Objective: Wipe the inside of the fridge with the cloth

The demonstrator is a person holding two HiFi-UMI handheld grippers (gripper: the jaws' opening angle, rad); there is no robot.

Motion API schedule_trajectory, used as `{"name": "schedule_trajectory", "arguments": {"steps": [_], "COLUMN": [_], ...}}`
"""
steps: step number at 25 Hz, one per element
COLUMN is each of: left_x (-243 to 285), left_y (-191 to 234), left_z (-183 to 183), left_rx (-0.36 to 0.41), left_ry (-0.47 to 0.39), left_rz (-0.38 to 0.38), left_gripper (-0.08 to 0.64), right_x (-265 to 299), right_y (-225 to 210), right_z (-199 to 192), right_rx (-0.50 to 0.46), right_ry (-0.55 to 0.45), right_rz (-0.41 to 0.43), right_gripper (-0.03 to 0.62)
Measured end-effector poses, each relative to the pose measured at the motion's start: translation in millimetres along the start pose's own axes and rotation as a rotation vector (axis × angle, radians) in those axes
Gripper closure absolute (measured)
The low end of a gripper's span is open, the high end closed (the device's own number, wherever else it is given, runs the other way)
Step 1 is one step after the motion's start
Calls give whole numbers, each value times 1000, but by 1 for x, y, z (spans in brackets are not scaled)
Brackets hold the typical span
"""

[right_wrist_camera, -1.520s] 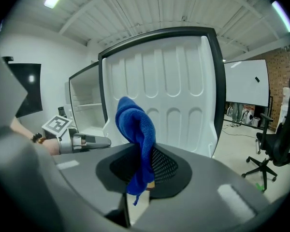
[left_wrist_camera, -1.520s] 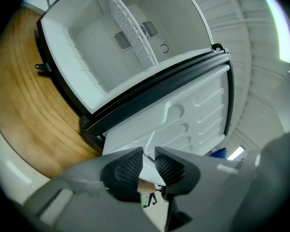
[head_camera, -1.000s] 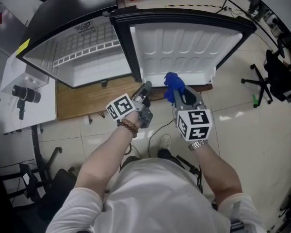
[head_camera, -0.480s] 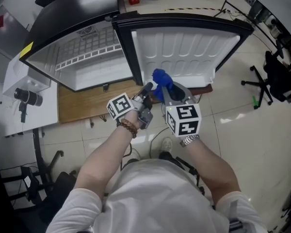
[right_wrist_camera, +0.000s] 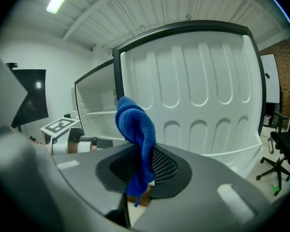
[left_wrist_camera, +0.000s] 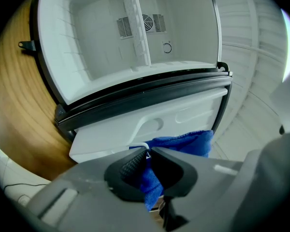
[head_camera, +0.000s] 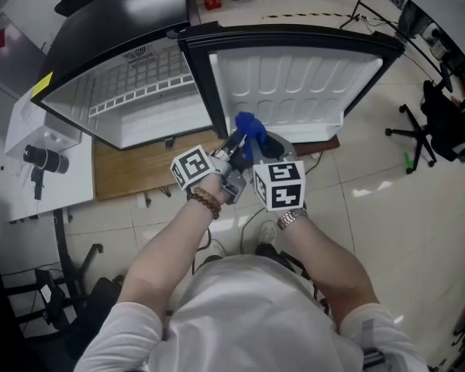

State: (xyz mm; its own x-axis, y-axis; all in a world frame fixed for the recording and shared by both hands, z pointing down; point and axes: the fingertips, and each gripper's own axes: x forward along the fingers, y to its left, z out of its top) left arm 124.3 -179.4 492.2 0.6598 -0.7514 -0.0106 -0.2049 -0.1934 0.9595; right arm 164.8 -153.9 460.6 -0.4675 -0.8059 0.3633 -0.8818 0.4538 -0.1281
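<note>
Head view: the fridge (head_camera: 151, 111) stands open and your cloth (head_camera: 248, 125) is outside it, before the door (head_camera: 294, 76); wiping is judged not yet begun. Left gripper view: your left gripper (left_wrist_camera: 147, 152) has just closed, tips together, possibly nipping the cloth. Right gripper view: your right gripper (right_wrist_camera: 144, 166) pinches the bunched cloth.

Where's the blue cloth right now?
Centre of the head view: the blue cloth is gripped by the right gripper, in front of the open fridge door; the left gripper has just closed its fingers on it too.
</note>
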Motion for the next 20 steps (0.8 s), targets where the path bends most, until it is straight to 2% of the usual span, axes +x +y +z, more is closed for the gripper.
{"name": "schedule_trajectory", "arguments": {"steps": [5,8,20], "left_x": [1,-1,-5], "left_y": [-3,0,1], "left_z": [1,-1,-2], "left_rx": [13,-4,2], "left_ry": [-7,-11,-28], "left_rz": [-30,-8,-5], "left_gripper": [538,538,528], "right_x": [2,1,-15], "right_y": [-11,-18,-49], "right_z": [-5,-11,-20], "right_rx": [13,19,33], "right_ry": [28,46,54], "right_rz": [-22,-35,-82], "right_gripper": [535,535,535]}}
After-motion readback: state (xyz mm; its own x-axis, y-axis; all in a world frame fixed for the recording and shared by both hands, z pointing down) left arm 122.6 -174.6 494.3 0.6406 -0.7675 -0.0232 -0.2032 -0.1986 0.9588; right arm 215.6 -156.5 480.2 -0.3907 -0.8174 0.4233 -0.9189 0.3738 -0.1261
